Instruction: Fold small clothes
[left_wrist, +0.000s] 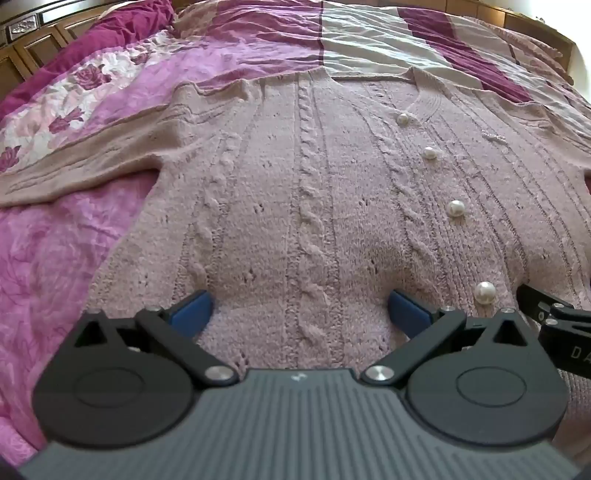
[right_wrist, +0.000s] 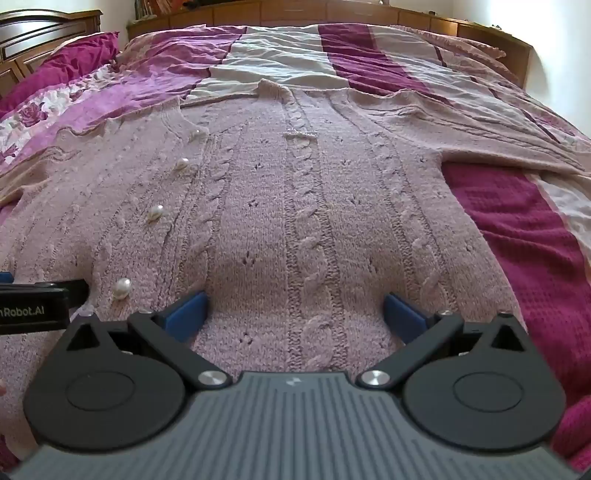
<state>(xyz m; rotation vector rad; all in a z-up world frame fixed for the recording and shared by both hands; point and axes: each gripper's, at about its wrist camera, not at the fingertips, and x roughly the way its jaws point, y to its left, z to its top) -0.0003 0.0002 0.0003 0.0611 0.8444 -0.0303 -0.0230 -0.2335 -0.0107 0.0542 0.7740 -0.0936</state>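
Both wide-open grippers (left_wrist: 299, 310) (right_wrist: 293, 312) over flat pink cardigan (left_wrist: 295, 192)

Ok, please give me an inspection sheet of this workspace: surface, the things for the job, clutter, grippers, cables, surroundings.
Surface: bed with pink, magenta and white bedding, wrinkled.
Job's things: pink knitted cardigan lying flat, front up, buttoned with pearl buttons, both sleeves spread outward.
Clutter: nothing seen.
Grippers: left gripper and right gripper side by side over the lower part of the cardigan, fingers wide open, holding nothing.
Cables: nothing seen.
Surroundings: wooden headboard, wooden cabinets behind the bed, white wall.
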